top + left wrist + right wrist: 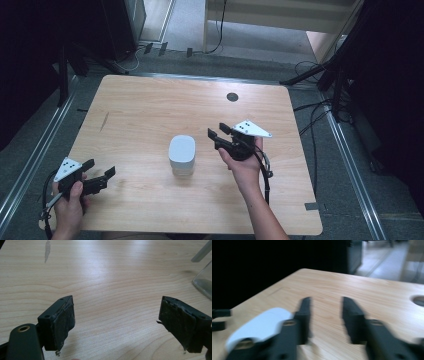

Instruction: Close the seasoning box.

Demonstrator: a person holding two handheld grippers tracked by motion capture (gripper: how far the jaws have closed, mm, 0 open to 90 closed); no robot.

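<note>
A white rounded-square container (pixel 181 154) is seen standing upright at the middle of the wooden counter (pixel 150 105), touched by neither gripper. The right gripper (pixel 219 134) is held just to the container's right, its jaws parted with nothing between them and aimed toward the counter's far left, so that the container lies off to the left of its line — in the right gripper view the white container (pixel 259 327) is caught beside and behind the left jaw, not in the gap, and the picture is blurred. The left gripper (pixel 100 172) is kept near the counter's front left corner, well apart from the container, its jaws likewise spread wide and empty over bare wood. No long axis is offered by the container's near-square top; it stands somewhat taller than wide. Of the two, the right gripper is judged the nearer — a leftward swing would be needed to bring the container between its jaws.
</note>
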